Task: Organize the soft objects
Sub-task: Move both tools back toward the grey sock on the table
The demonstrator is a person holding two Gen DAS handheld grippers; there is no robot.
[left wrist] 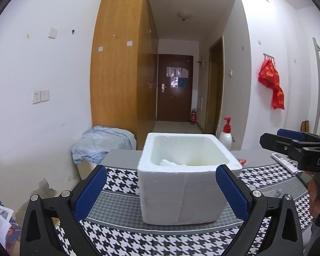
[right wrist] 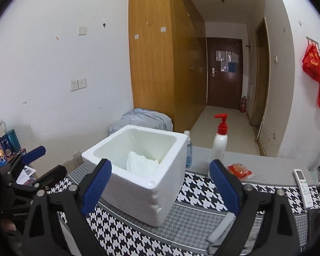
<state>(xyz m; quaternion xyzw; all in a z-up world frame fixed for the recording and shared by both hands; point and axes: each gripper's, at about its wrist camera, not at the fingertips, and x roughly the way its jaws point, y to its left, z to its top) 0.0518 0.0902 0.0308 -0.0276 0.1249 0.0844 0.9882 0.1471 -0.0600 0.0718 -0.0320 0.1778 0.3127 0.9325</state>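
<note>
A white foam box [left wrist: 181,198] stands open-topped on the houndstooth table cover [left wrist: 121,241]. Folded white cloth [right wrist: 141,164] lies inside it, leaning on the far wall; in the left wrist view only an edge of the cloth [left wrist: 168,162] shows. My left gripper [left wrist: 161,170] is open just before the box, its blue pads [left wrist: 89,194] wide apart and clear of the walls. It appears again at the left edge as the left gripper [right wrist: 32,155]. My right gripper [right wrist: 160,164] is open too, nothing between its fingers. A grey rolled cloth [right wrist: 221,228] lies by its right finger.
A white pump bottle [right wrist: 219,140] with a red head, a small blue-liquid bottle [right wrist: 188,149], a red packet [right wrist: 239,170] and a white remote [right wrist: 304,188] sit at the table's far and right side. A pale blue sheet [left wrist: 100,143] is heaped behind the table by the wardrobe.
</note>
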